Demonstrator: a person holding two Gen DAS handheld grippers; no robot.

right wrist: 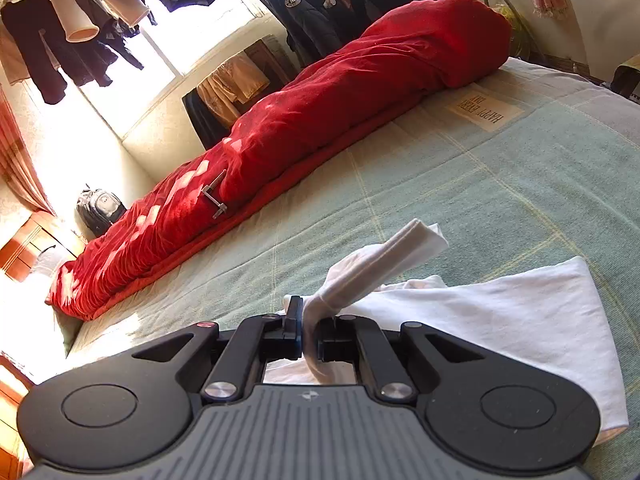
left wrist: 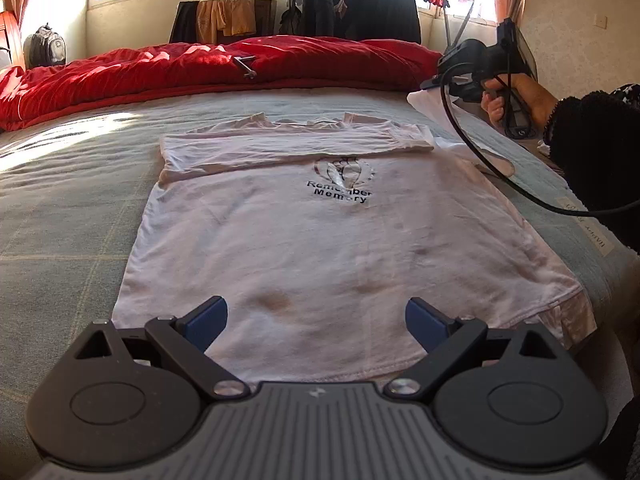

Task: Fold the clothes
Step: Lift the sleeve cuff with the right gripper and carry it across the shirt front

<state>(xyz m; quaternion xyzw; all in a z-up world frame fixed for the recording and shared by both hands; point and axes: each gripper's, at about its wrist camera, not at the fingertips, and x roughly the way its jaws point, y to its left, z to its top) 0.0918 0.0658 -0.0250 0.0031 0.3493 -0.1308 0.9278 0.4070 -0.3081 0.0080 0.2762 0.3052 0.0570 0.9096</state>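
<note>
On the bed (left wrist: 72, 208), the right hand-held gripper (right wrist: 308, 332) pinches the white T-shirt's (left wrist: 320, 240) sleeve (right wrist: 376, 268) while the left hand-held gripper (left wrist: 316, 320) gapes wide above its hem.

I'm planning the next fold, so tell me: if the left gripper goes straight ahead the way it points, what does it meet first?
Probably the white T-shirt: the open left gripper sits over its near hem and points low along it towards the printed logo. Height is unclear.
</note>
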